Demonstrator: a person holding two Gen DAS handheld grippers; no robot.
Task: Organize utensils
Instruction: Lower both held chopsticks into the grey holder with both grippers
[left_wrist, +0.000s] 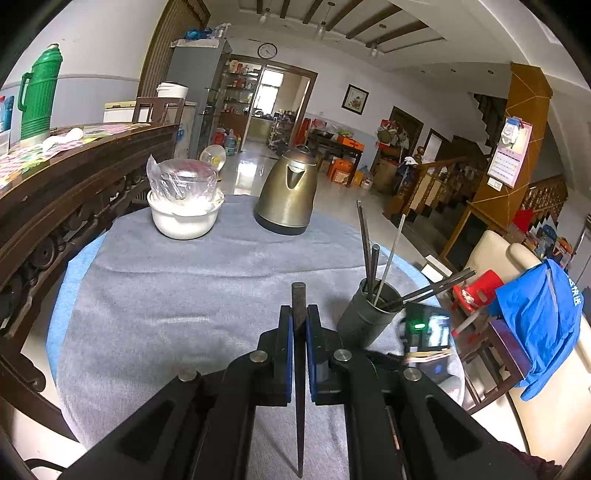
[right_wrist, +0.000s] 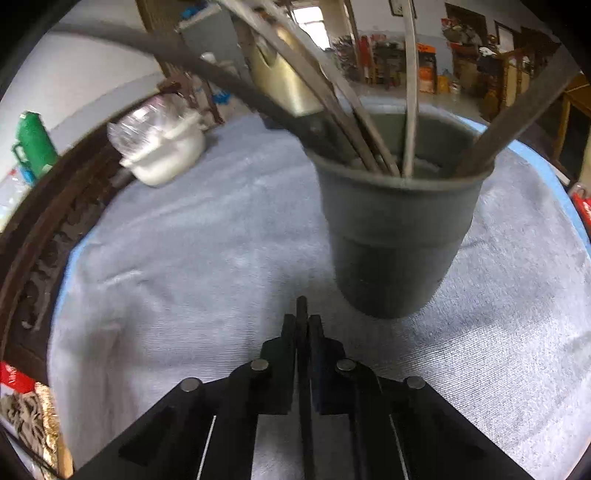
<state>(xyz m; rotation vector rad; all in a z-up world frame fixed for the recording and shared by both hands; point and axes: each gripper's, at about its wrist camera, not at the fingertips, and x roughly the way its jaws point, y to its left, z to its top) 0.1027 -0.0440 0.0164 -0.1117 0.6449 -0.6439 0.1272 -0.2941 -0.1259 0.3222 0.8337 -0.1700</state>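
Note:
A dark grey cup (left_wrist: 369, 314) stands on the grey towel at the right and holds several dark and metal chopsticks (left_wrist: 373, 254). My left gripper (left_wrist: 299, 314) is shut on a dark chopstick (left_wrist: 298, 369), to the left of the cup and above the towel. In the right wrist view the cup (right_wrist: 399, 240) is close ahead with its chopsticks (right_wrist: 410, 92) fanned out. My right gripper (right_wrist: 302, 325) is shut on a dark chopstick (right_wrist: 303, 369), just in front of the cup's base. Part of the right gripper shows beside the cup in the left wrist view (left_wrist: 424, 332).
A grey towel (left_wrist: 203, 295) covers the round table. A brass kettle (left_wrist: 288, 192) and a white bowl with a wrapped container (left_wrist: 184, 206) stand at the far side. A carved wooden table (left_wrist: 74, 177) with a green thermos (left_wrist: 37, 96) borders the left. A chair with a blue cloth (left_wrist: 535, 325) is right.

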